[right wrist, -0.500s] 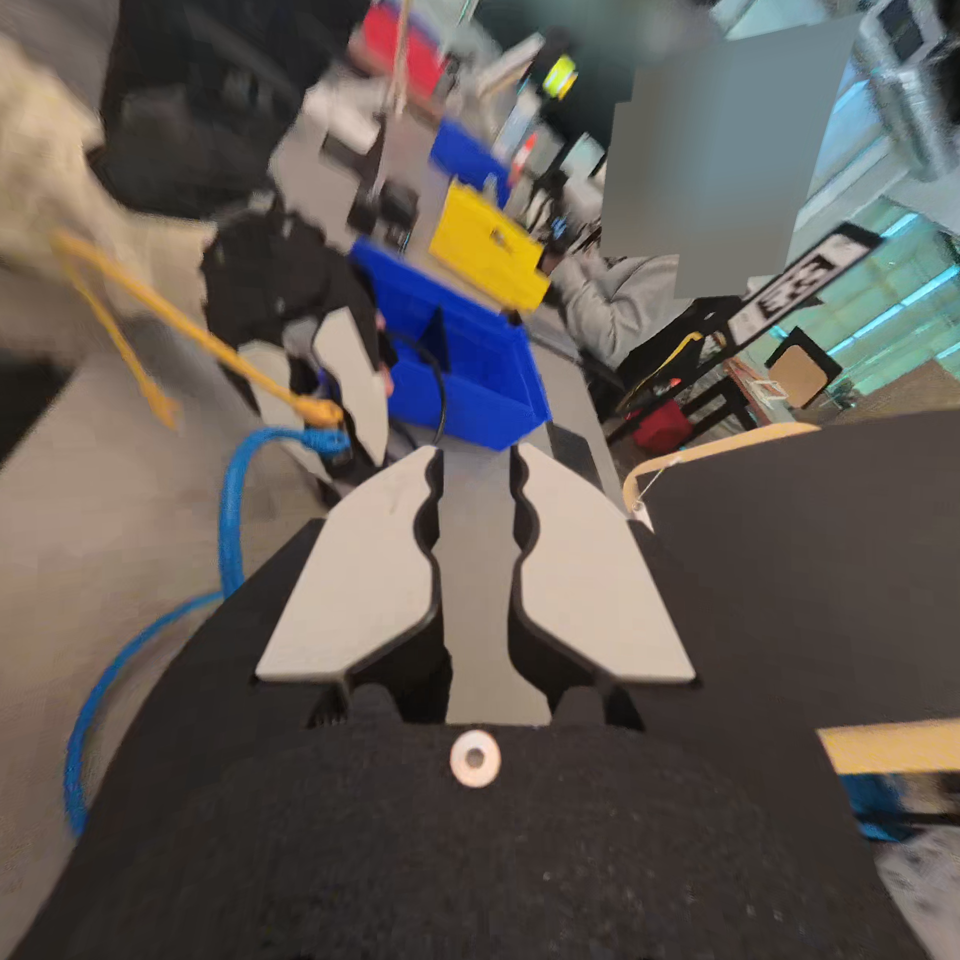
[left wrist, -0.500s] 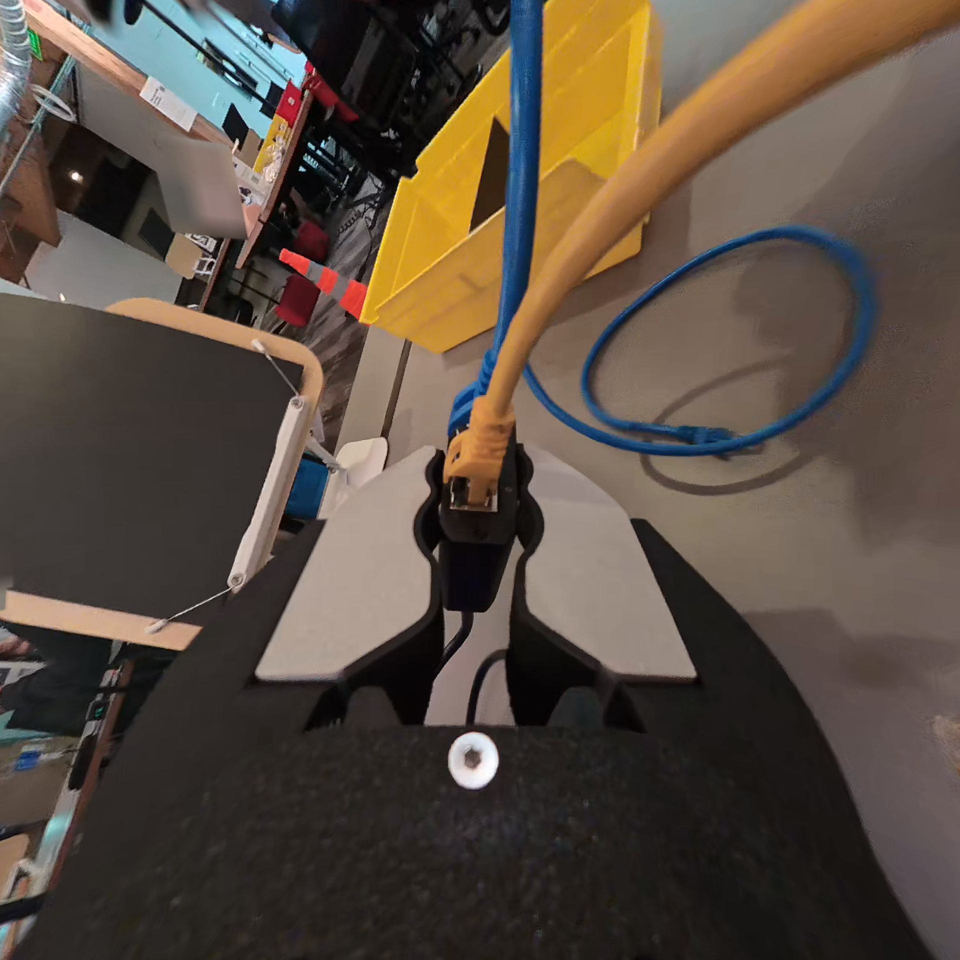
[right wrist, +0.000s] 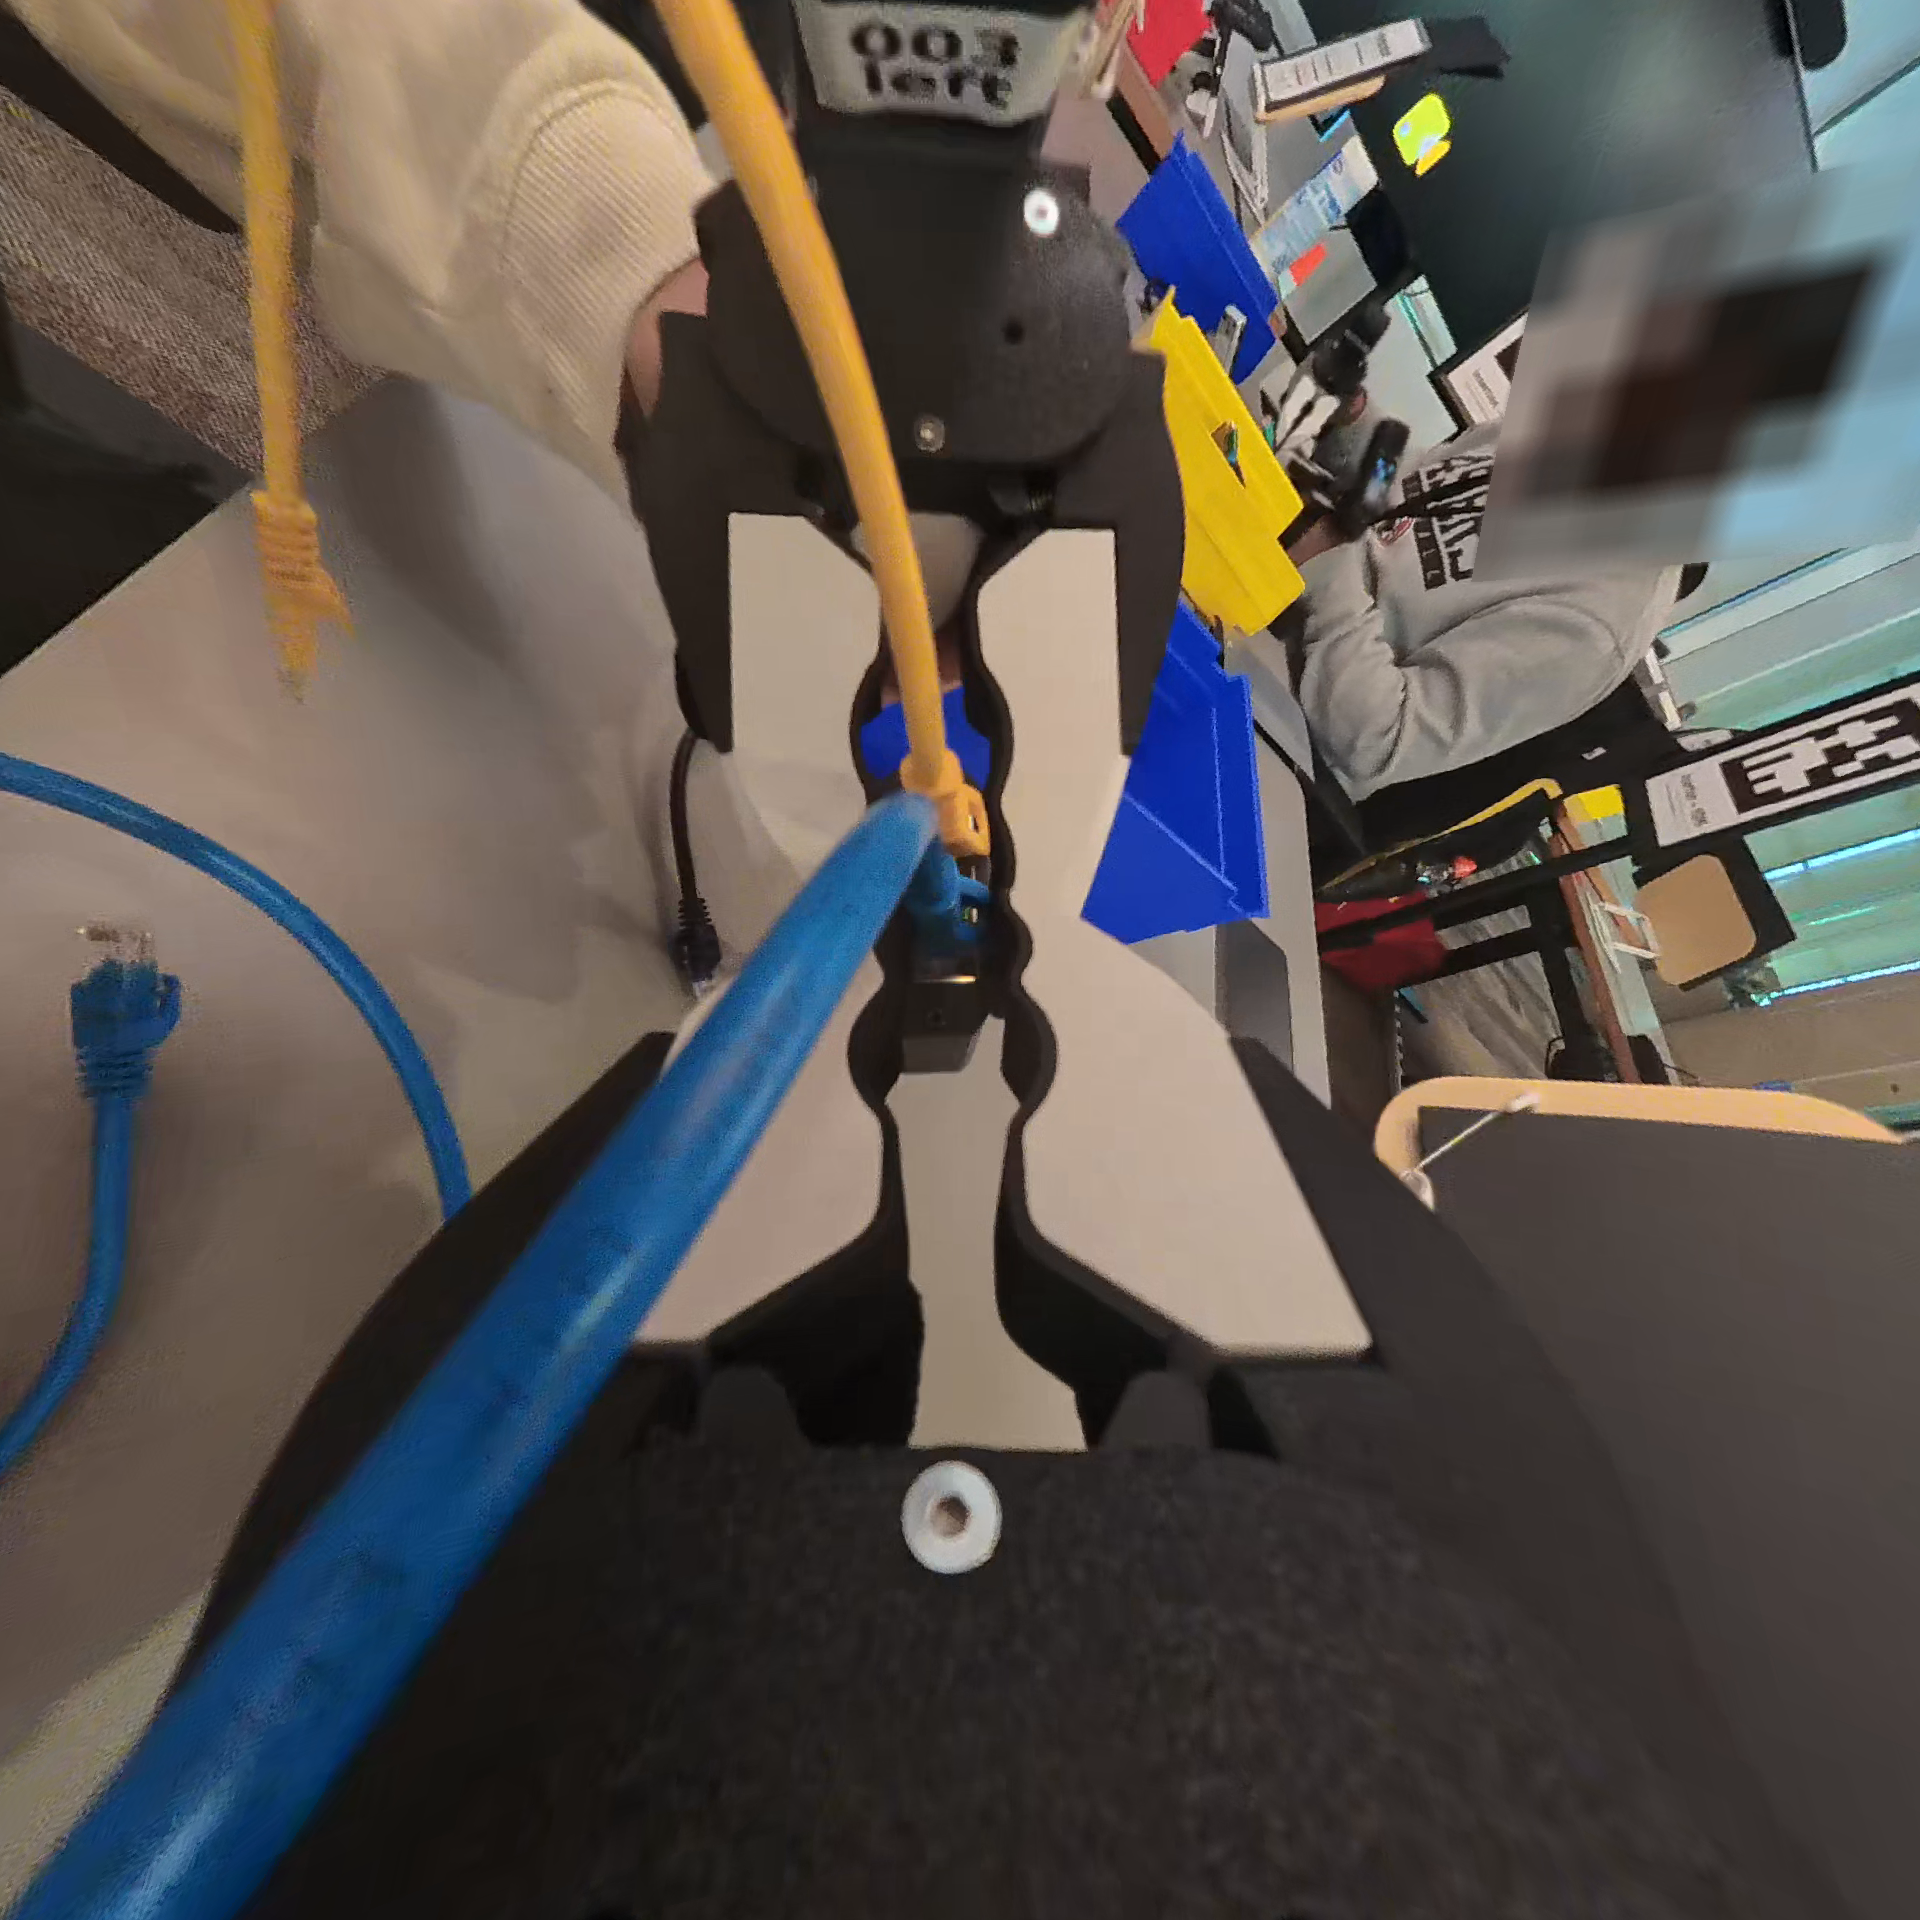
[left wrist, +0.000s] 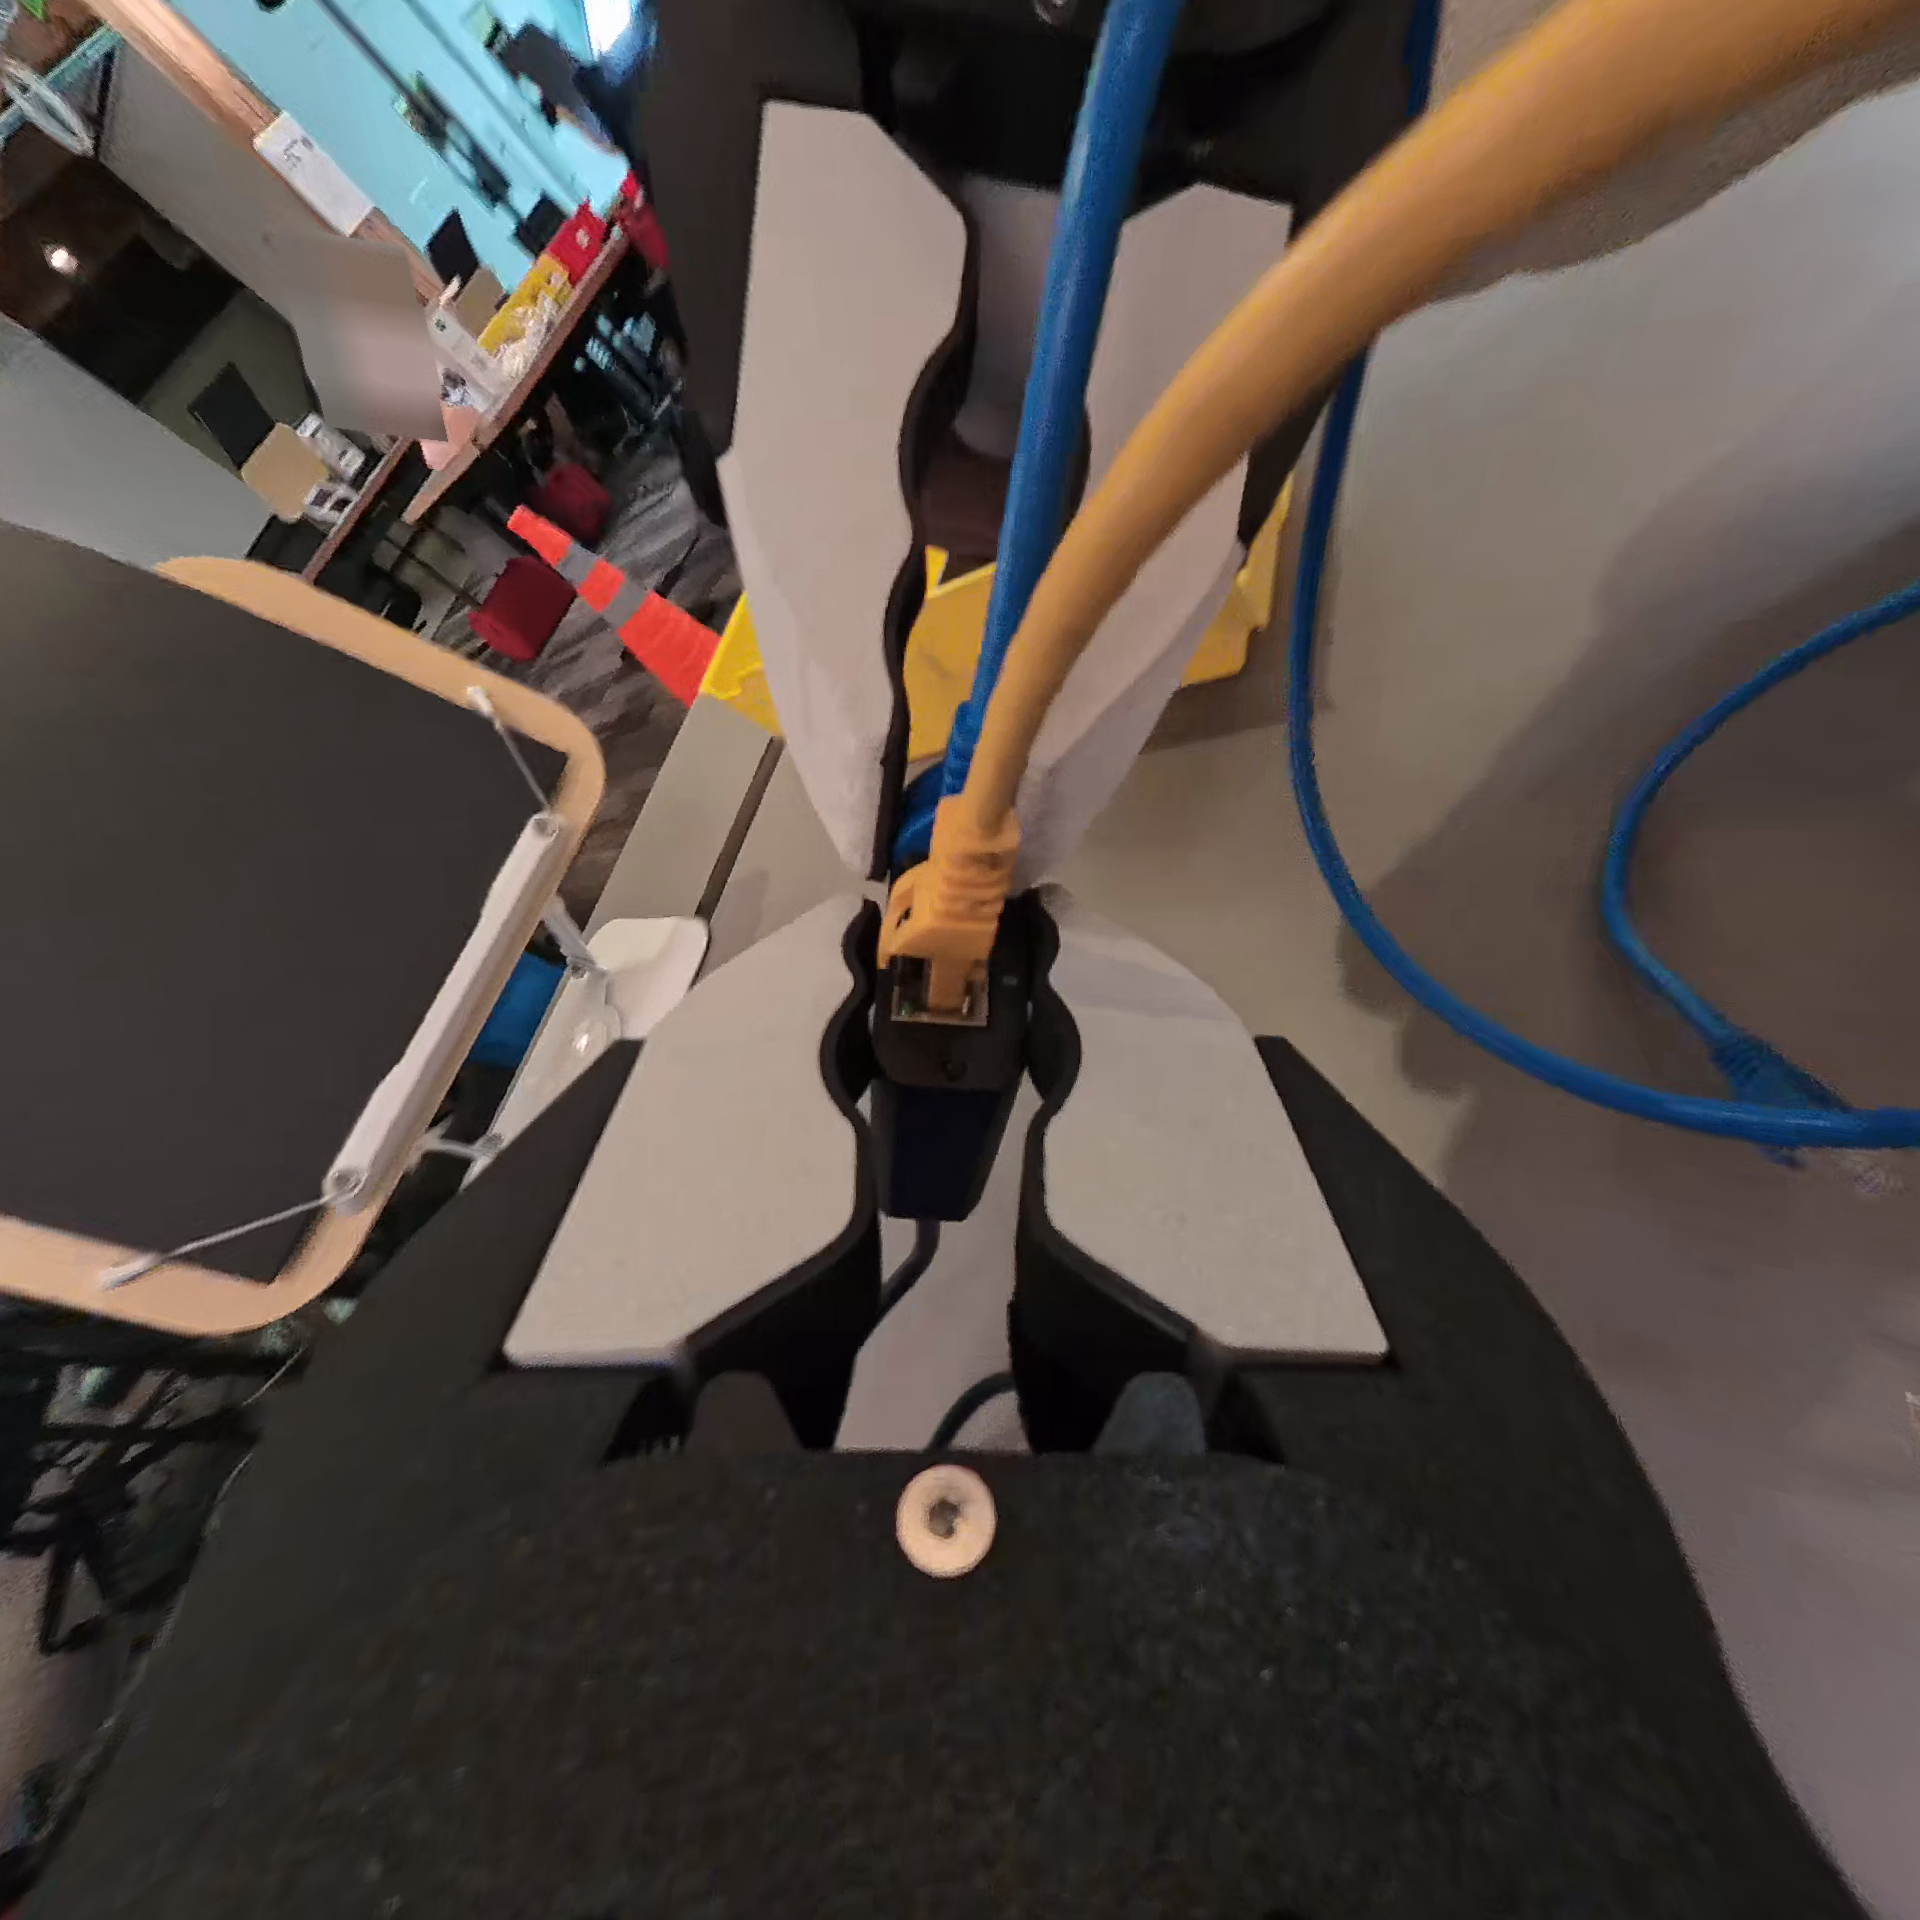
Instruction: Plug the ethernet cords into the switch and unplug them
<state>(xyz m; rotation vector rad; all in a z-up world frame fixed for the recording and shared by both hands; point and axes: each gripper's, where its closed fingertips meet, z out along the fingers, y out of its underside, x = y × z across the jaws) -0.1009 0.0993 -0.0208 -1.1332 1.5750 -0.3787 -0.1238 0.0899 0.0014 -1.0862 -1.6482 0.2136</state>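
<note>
**A:** What takes the most room?

**B:** The grey table (left wrist: 1621,644). Over it the left gripper (left wrist: 951,935) and the right gripper (right wrist: 951,966) point at each other, tips almost touching. A yellow bin (left wrist: 945,665) stands behind them at the table's edge.

**A:** And how do the fingers of the left one stand?

**B:** They are pressed onto the switch (left wrist: 940,1049) from both sides, so the small black box sits between them, lifted off the table.

**A:** And the right one?

**B:** Its fingers (left wrist: 831,520) stand one on each side of the plugs with a narrow gap between them. Whether they already press on something, one cannot tell.

**A:** Where are the cords?

**B:** The blue cord (right wrist: 582,1247) runs from the switch past the right gripper, close to its camera. More blue cord lies in a loop on the table, and a free blue plug (right wrist: 114,997) lies there too. The yellow cord (left wrist: 1195,436) arches up from the switch, and its far end (right wrist: 291,561) hangs free beside a cream sleeve (right wrist: 468,187).

**A:** Are both plugged in?

**B:** The yellow plug (left wrist: 945,904) sits in a port of the switch. The blue plug (right wrist: 945,904) is just beside it and seems also inserted, though it is half hidden. A thin black lead (right wrist: 681,831) leaves the switch at the other end.
</note>
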